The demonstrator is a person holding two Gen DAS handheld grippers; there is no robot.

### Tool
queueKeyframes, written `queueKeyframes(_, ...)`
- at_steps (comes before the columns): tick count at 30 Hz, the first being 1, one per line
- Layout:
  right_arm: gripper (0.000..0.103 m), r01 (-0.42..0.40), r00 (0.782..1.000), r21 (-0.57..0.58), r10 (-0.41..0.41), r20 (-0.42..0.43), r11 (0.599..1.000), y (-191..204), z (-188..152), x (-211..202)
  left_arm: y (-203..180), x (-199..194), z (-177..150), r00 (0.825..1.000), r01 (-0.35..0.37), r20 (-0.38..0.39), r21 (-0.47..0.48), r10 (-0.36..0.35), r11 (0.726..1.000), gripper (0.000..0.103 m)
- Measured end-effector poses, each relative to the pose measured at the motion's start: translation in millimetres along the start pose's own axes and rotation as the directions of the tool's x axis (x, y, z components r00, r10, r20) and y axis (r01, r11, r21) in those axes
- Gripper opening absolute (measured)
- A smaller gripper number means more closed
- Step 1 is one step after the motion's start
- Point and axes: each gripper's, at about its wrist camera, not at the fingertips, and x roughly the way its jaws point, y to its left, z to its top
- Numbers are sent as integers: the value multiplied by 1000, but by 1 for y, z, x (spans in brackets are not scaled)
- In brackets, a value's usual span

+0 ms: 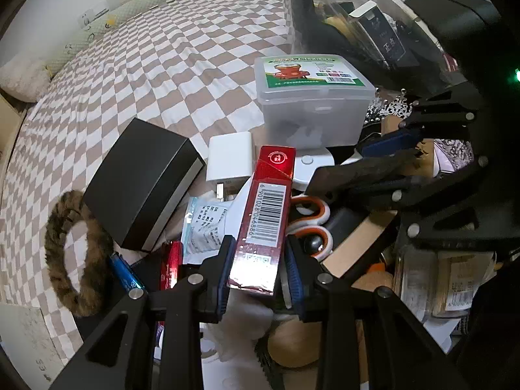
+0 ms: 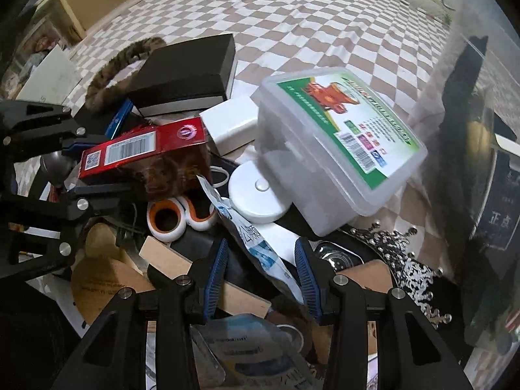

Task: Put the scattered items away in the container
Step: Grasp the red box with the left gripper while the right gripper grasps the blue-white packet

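left gripper (image 1: 258, 261): fingers clamped on the red pack (image 1: 265, 208), gripped across the narrow sides near its bottom end so the long body sticks out forward, barcode face up. Looks like a hold for carrying, since it sits above the heap rather than in it.

right gripper (image 2: 260, 276): fingers apart, nothing pinched. A blue-white sachet (image 2: 250, 234) lies in the gap between them, so my guess is that's what it's lined up on, but can't say for sure.

pile: the rest is heaped on the checkered bed (image 1: 162, 65). From the left wrist view: clear lidded tub (image 1: 312, 100) at 12 o'clock of the pack, white charger (image 1: 229, 162) at 11, black box (image 1: 143, 182) at 9, furry hairband (image 1: 78, 253) further out at 8, scissors (image 1: 308, 224) just right at 3.

container: big clear bin (image 1: 373, 9) at 1 o'clock past the tub, with some boxes already visible through its wall. The red pack isn't in it.

risk: the pack is glossy, could slip.
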Motion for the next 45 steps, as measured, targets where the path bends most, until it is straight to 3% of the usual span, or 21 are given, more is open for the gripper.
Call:
queueKeyframes(3, 42, 11, 1000, -9, -11, -14, 1000, 2, -1, 5, -3, 2, 3, 1000, -10, -4, 8, 10, 1000, 31)
queueKeyframes(5, 28, 7, 1000, -9, -7, -16, 1000, 2, -1, 4, -5, 4, 6, 1000, -15, -8, 12, 15, 1000, 31)
queueKeyframes(17, 16, -46, 999, 94, 47, -11, 995, -11, -2, -16, -14, 16, 14, 997, -58, -41, 22, 58, 998, 37)
queueKeyframes(20, 15, -48, 999, 121, 50, -7, 992, -15, -2, -19, -12, 16, 16, 996, -67, -58, 4, 67, 998, 37)
queueKeyframes(27, 14, -49, 999, 155, 49, 5, 987, -20, -4, -27, -3, 5, 20, 998, -48, -46, -42, 46, 998, 23)
queueKeyframes(45, 14, -88, 996, 202, 82, 40, 975, -4, 3, -48, 10, -26, 17, 997, -74, 6, -108, 75, 991, 22)
